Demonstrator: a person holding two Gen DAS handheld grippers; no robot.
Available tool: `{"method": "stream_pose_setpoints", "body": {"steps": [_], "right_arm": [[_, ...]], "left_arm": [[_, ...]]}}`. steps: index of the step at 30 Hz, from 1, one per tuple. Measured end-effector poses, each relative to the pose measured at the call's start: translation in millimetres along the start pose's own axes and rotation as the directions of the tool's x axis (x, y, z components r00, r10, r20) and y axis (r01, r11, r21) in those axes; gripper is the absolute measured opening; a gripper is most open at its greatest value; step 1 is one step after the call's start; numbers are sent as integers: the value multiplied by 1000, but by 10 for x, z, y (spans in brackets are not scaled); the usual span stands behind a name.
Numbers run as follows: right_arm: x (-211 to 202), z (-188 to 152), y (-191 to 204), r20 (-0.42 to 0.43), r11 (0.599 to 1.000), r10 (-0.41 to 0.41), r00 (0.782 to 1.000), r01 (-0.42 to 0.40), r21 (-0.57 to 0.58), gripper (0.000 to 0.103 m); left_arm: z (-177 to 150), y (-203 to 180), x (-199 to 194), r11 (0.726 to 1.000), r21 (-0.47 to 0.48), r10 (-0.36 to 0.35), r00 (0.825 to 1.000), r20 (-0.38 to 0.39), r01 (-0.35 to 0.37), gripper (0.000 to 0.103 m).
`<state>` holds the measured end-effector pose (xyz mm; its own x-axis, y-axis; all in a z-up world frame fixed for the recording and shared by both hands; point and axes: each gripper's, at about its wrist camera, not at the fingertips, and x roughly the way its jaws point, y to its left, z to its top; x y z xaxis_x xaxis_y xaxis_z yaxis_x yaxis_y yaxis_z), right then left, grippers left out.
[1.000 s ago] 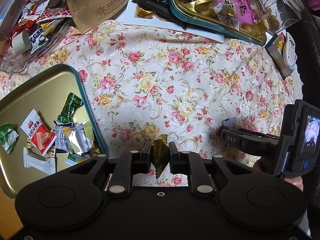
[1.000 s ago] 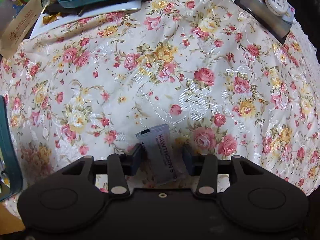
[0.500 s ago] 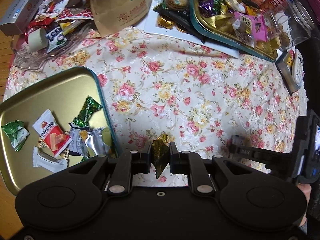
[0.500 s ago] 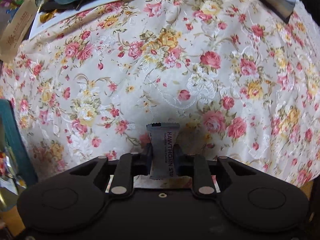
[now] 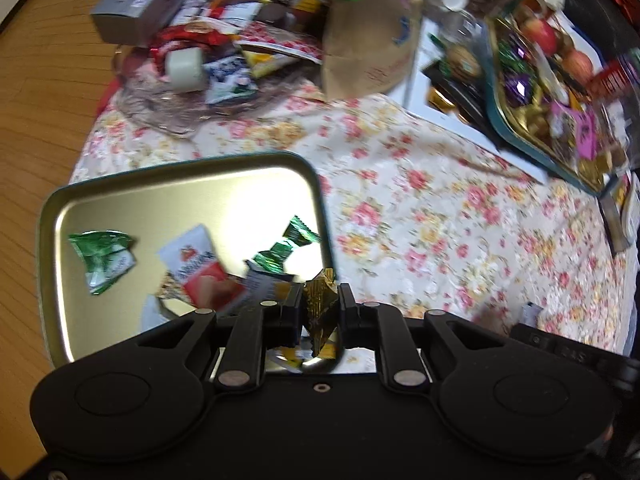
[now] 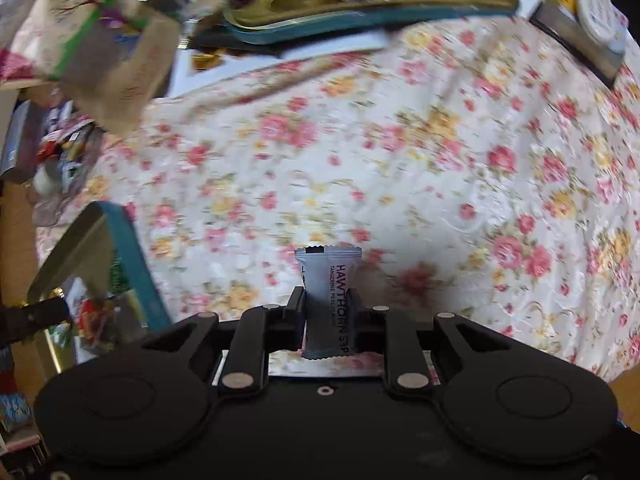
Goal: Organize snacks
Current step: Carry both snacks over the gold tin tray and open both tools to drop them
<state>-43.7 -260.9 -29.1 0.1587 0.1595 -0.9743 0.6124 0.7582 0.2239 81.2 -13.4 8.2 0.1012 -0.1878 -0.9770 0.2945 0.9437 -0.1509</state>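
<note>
- Gold foil candy point(image 5: 320, 304) pinched tight in the left tool point(image 5: 319, 309), above the right rim of the gold tin tray point(image 5: 188, 184).
- Grey hawthorn candy stick point(image 6: 329, 300) clamped upright in the right tool point(image 6: 328, 312), up off the flowered tablecloth point(image 6: 400, 160).
- Already lying in the gold tin tray: green foil candy point(image 5: 286, 250), green and white wrapper point(image 5: 105, 258), red and white packet point(image 5: 200, 268), plus a few more half hidden behind the left tool.
- Same tray with its teal rim seen at the left edge of the right wrist view.
- Flowered tablecloth spread over the wooden bench point(image 5: 44, 120).
- At the far side, a second teal tray point(image 5: 548, 112) heaped with purple and gold sweets.
- Brown paper bag point(image 5: 368, 48) standing near it, blurry.
- Clear glass dish point(image 5: 192, 96) of mixed snacks at the far left, with a grey box point(image 5: 140, 0) behind it.
</note>
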Motion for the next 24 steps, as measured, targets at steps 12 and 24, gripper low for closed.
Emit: {"method": "stream_pose_setpoints", "body": {"steps": [12, 24], "right_arm": [[-293, -187, 978, 41, 973, 136, 990, -126, -191, 22], [-244, -357, 1519, 15, 946, 168, 986, -158, -282, 22]], "left_arm": [[-3, 623, -172, 980, -47, 197, 972, 127, -193, 34], [35, 840, -125, 984, -152, 97, 994, 44, -90, 34]]}}
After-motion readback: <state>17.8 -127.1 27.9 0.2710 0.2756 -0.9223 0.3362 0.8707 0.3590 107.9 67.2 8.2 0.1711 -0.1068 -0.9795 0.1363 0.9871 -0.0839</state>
